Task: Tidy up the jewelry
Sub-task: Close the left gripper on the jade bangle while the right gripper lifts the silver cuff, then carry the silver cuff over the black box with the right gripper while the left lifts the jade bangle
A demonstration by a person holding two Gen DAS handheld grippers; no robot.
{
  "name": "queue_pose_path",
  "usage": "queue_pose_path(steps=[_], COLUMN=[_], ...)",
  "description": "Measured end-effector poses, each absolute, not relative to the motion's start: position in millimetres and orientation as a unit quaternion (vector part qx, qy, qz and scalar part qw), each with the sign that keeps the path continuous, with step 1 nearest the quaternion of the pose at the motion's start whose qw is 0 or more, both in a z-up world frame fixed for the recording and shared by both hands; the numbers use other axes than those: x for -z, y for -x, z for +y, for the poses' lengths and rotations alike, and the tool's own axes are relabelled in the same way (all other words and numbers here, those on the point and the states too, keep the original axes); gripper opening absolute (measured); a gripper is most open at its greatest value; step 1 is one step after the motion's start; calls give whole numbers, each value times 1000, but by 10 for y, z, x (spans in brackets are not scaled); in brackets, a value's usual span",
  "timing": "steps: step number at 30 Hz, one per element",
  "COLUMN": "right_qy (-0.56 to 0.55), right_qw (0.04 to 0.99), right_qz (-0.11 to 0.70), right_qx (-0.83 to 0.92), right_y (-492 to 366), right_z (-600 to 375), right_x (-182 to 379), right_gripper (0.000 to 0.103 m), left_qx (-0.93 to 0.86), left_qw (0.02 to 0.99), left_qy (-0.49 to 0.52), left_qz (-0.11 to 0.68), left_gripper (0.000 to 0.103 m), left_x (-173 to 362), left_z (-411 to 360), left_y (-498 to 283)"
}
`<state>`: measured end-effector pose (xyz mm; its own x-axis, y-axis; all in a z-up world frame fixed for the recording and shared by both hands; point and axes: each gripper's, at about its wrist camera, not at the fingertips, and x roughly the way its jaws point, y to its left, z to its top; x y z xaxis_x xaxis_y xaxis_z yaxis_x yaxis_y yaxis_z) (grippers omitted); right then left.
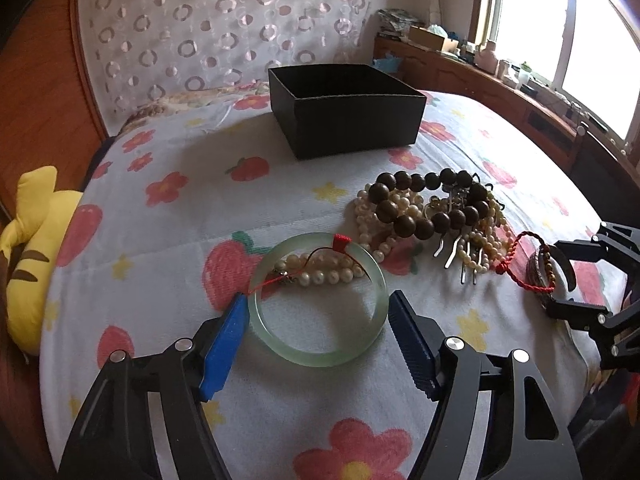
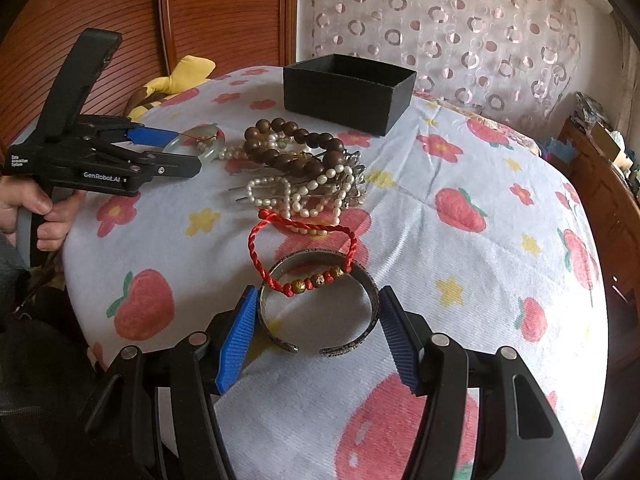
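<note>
The bed (image 1: 168, 216), under a white cover printed with strawberries and flowers, takes up most of both views. Its left edge drops toward a wooden wall panel (image 1: 36, 92), with a yellow plush toy (image 1: 32, 248) wedged at that edge. A wide stretch of bare cover lies between the left edge and the jewelry, and more lies in front of both tools.

The black box (image 1: 352, 128) stands open-topped at the far side of the bed, apart from the jewelry, with clear cover all round its base.

The heap of jewelry (image 1: 432, 216) lies in front of the box: dark wooden beads (image 2: 288, 152) on top of pearl strands (image 2: 296, 196) and metal hair pins.

The jade bangle (image 1: 320, 300) lies flat on the cover, just left of the heap, a few pearls inside its ring. The left tool (image 1: 316, 312) straddles it, one blue pad at each outer side; the left pad looks to meet the rim, the right pad stands just clear, so the bangle is not gripped.

The metal cuff (image 2: 320, 312) lies flat near the front edge of the bed, its gap facing the camera, a red cord bracelet (image 2: 304, 256) draped over its far rim. The right tool (image 2: 316, 316) brackets it, both pads just off the metal, released.
</note>
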<state>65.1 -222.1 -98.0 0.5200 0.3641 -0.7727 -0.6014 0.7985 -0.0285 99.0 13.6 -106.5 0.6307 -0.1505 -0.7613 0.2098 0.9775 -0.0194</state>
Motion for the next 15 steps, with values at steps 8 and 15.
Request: queue_pose_path(steps=[8, 15], right_qy=[236, 237], right_qw=[856, 868], right_qz=[379, 358], right_qx=[-260, -250], right_y=[-762, -887], right_z=[-2216, -2298], right_x=[663, 394], right_gripper=[63, 63], left_qx=[94, 96], left_qw=[914, 920], left_qy=[-1, 12], left_qz=[395, 380], left_gripper=[68, 68], left_x=[951, 865], left_z=[282, 326], left_y=[-916, -864])
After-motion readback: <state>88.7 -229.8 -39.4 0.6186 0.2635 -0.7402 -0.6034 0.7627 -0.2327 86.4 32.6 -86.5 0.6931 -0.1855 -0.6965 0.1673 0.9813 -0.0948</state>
